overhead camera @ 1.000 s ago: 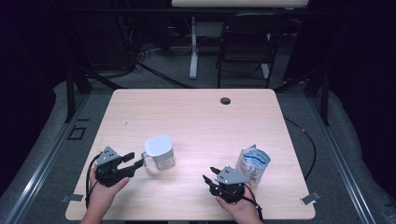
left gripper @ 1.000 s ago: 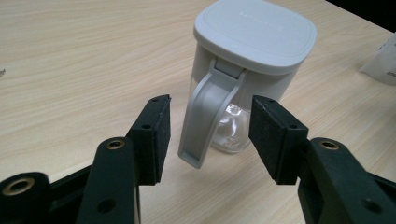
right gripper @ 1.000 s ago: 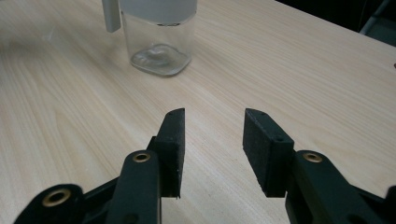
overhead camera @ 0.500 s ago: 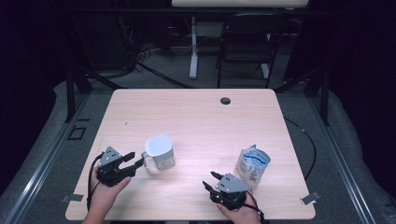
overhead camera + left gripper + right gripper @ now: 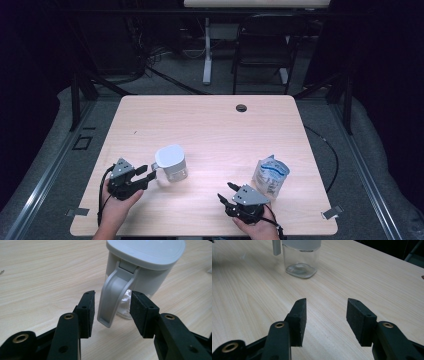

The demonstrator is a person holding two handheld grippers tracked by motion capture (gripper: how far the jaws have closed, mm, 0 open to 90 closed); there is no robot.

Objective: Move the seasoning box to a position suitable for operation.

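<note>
Two grippers sit at the near edge of the bench [image 5: 210, 120], one in each hand. The left gripper [image 5: 112, 310] has its fingers [image 5: 88, 312] spread on either side of the jug [image 5: 171, 162] handle [image 5: 113, 300], a gap showing on both sides, so nothing is clamped; they have just been closing a little. That handle hangs upright between them, its long axis running top to bottom and its free lower end near the fingertips, so the grip looks to need only a squeeze. The right gripper [image 5: 325, 315] is released, its fingers having just been opening over bare wood, with the jug well ahead of it. A crumpled pouch [image 5: 271, 175] stands just beside the right hand. The jug's lid hides its contents, and the pouch's print is too small to read.
</note>
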